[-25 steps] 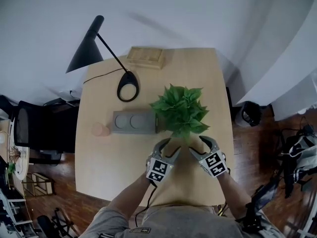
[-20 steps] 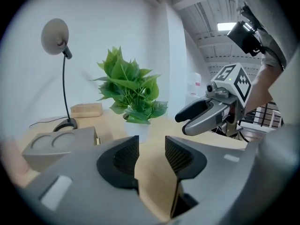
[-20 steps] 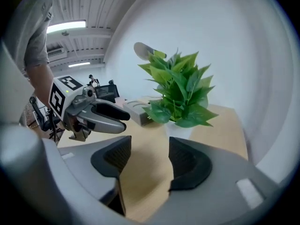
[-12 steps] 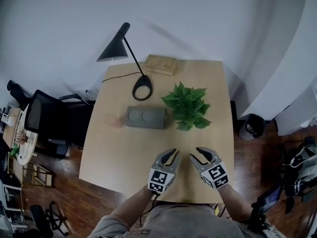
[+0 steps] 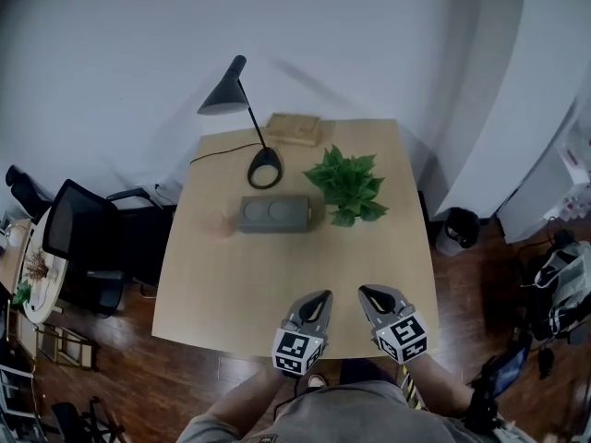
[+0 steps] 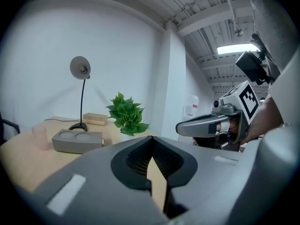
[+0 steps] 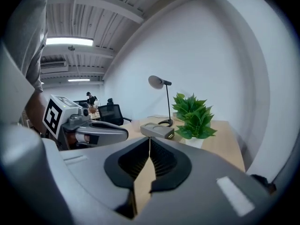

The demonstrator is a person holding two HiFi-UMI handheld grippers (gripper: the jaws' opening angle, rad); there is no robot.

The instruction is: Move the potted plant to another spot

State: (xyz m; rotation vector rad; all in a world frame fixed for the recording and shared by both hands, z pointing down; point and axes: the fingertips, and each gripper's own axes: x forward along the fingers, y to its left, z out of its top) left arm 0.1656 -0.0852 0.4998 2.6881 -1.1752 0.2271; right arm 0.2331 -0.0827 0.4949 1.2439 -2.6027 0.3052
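The potted plant [image 5: 349,185] is found upright on the far right part of the pale wooden table [image 5: 277,284]. It stands just beside the right end of a grey block [image 5: 274,214] in which two round hollows are sunk. A black desk lamp [image 5: 226,95] is set near the far edge, its ring base left of the plant, with a cable trailed off to the left. A small wooden box [image 5: 294,128] is placed at the far edge, and a pale pink cup [image 5: 217,224] left of the block.

The left gripper [image 5: 320,298] and the right gripper [image 5: 367,293] are held side by side over the near edge, well apart from the plant. Their jaws have just been closing and are now brought together, with nothing caught between them.

The table is backed by a plain white wall [image 5: 323,35]. A dark wooden floor [image 5: 462,275] is seen around it, with a black office chair [image 5: 78,238] at the left and a dark bin [image 5: 455,229] at the right. Ceiling strip lights are shown in the gripper views.
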